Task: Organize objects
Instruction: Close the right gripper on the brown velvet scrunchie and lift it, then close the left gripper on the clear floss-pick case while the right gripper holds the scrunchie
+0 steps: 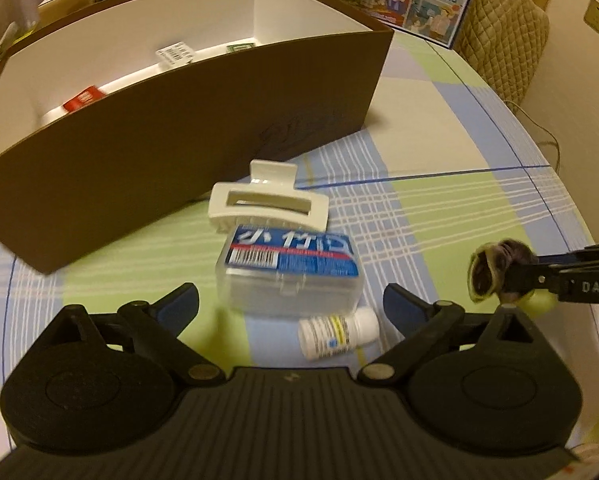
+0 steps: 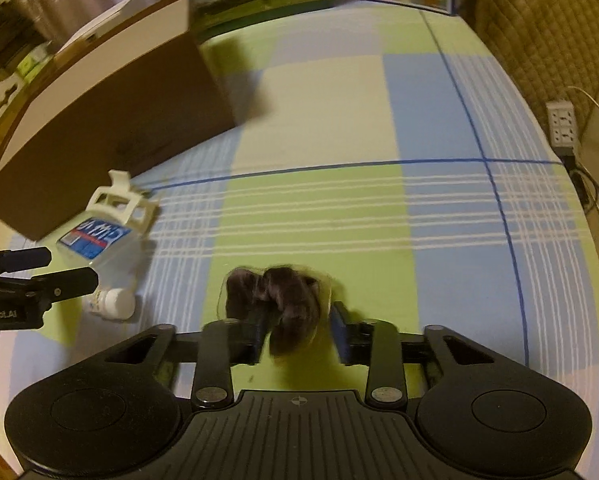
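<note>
- Black housing of the left gripper (image 1: pixel 290 300) fills the bottom of the left wrist view; its blue-padded fingers (image 1: pixel 179 300) stand spread wide with nothing between them.
- Just past those fingers, at centre frame, lies a clear plastic case with a blue label (image 1: pixel 289 270), its print smeared by motion blur.
- A small white bottle (image 1: pixel 337 332) lies on its side touching the near edge of that case, its lower end cut off by the gripper body.
- A cream hair claw clip (image 1: pixel 268 200) rests against the far side of the case, close to the wall of the brown box (image 1: pixel 199 120).
- Inside the box, at upper left, only fragments peek over the rim: a red packet (image 1: pixel 84 98), a barcoded white item (image 1: pixel 175 55) and a green sliver, too partial to name.
- At the right edge of this view, the right gripper (image 1: pixel 503 280) enters clenched on a dark furry object (image 1: pixel 495 268).
- From the right wrist view, the right gripper (image 2: pixel 297 332) grasps that dark furry object (image 2: pixel 279 300), blurred, low at centre frame above the plaid cloth of the bench (image 2: pixel 379 120).
- A power strip (image 2: pixel 561 122) sits at the right edge, beyond the bench.
</note>
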`<state>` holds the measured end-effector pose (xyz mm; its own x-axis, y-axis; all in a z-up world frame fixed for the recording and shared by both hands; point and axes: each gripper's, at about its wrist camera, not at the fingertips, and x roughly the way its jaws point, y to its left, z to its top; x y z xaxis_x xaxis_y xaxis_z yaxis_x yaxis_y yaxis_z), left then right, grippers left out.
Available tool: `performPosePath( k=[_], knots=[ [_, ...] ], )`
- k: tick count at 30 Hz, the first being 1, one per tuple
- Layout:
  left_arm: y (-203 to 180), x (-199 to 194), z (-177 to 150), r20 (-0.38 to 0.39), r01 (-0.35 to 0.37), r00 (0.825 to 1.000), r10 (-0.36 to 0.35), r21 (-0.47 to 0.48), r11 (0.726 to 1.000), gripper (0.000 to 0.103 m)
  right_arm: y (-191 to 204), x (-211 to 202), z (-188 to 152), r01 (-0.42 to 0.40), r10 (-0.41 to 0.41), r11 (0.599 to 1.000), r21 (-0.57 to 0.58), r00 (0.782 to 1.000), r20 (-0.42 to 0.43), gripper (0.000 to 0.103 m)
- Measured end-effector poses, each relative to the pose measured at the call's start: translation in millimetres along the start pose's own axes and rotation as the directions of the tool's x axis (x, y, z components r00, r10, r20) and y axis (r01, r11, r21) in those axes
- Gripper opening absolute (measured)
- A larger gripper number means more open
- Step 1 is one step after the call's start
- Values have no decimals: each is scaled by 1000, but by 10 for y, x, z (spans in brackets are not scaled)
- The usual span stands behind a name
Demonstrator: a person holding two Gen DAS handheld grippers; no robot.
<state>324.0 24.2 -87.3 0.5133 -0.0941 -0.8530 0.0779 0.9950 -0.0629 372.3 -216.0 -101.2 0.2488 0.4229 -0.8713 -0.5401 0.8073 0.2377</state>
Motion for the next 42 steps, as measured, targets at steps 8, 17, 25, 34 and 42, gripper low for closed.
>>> performPosePath(
  k=[8, 17, 25, 34, 42],
  knots=[
    [-43, 216, 96, -10, -7, 1000, 8, 64, 998, 95, -67, -3, -6, 21, -22, 999, 38, 1000, 16, 53],
    [-16, 235, 113, -6, -8, 1000, 9, 84, 996, 84, -68, -13, 7, 18, -19, 999, 51, 1000, 21, 55],
    [324, 88, 4, 14, -88, 996, 88, 2, 996, 84, -3, 28, 1, -9, 9, 1000, 23, 1000, 9, 57],
    [797, -75, -387, -7, -191, 981, 192, -163, 968, 84, 93, 134, -21, -17, 17, 1000, -18, 1000, -21, 73],
    [860, -123, -693, -27, -195, 981, 194, -224, 955, 84, 193, 246, 27, -22, 22, 997, -73, 1000, -9, 79]
  ],
)
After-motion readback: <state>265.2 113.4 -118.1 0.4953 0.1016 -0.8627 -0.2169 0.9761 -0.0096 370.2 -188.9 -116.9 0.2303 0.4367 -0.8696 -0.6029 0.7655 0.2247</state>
